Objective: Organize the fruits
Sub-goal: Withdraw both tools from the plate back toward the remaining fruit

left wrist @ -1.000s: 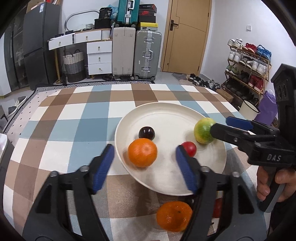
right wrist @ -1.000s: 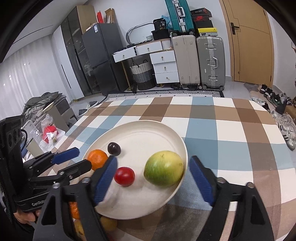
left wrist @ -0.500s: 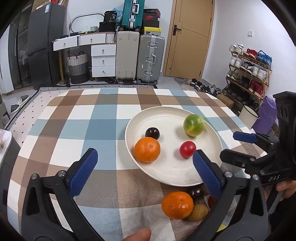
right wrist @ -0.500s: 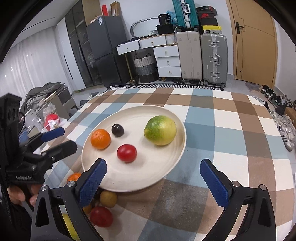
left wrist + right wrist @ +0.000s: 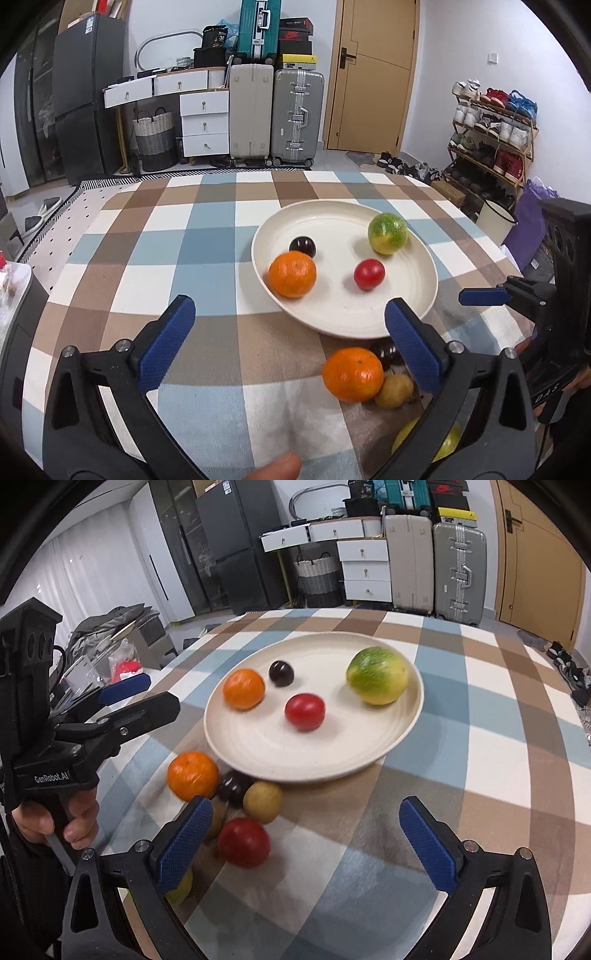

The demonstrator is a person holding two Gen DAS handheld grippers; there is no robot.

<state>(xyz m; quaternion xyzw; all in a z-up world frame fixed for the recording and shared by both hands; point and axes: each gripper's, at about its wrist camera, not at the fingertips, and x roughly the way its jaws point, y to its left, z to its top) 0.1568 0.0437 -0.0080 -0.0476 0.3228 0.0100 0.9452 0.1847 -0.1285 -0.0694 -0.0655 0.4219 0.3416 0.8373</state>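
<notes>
Both grippers, left [image 5: 288, 332] and right [image 5: 306, 834], gape wide, empty; best straddle the loose orange [image 5: 352, 373] squarely, squeeze gently, then lift to plate [image 5: 424, 273].

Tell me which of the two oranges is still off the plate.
The orange lying on the tablecloth beside the dark fruit; the other orange sits on the plate.

white walls | wooden door [image 5: 369, 74] | suitcases [image 5: 275, 114] | shoe rack [image 5: 491, 136]
</notes>
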